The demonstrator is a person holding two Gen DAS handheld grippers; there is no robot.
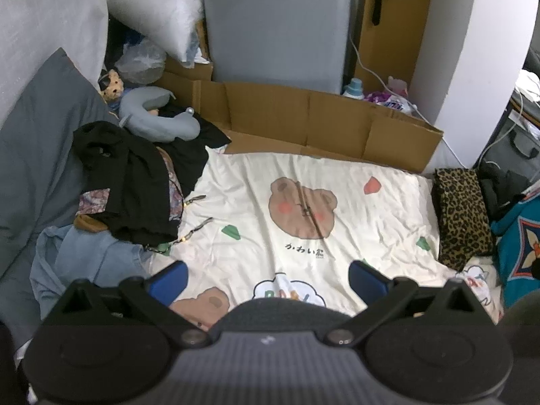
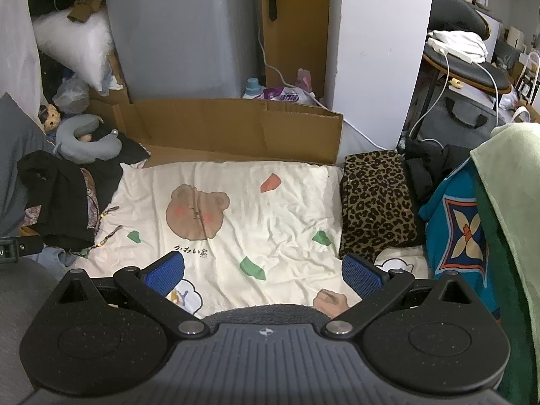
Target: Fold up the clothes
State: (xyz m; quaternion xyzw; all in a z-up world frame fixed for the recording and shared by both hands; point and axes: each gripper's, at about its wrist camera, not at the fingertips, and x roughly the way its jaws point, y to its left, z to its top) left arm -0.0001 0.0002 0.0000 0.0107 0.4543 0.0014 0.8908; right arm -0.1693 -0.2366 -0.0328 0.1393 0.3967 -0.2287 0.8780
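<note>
A: A bear-print sheet (image 1: 303,236) is spread before cardboard (image 1: 303,118); unfolded clothes (image 1: 128,185) are heaped at its left edge.

B: Both grippers, left gripper (image 1: 268,280) and right gripper (image 2: 263,275), are held wide apart, empty; a leopard-print bundle (image 2: 374,202) is seen right.

Left gripper (image 1: 268,278) jaws wide apart, nothing between blue pads (image 1: 170,281), hanging over cream bear-print sheet (image 1: 354,209). Pile of dark clothes (image 1: 131,182) at sheet's left edge, light blue garment (image 1: 84,263) below it. Folded leopard-print cloth (image 1: 460,216) at right edge. Flattened cardboard (image 1: 303,118) behind.
</note>
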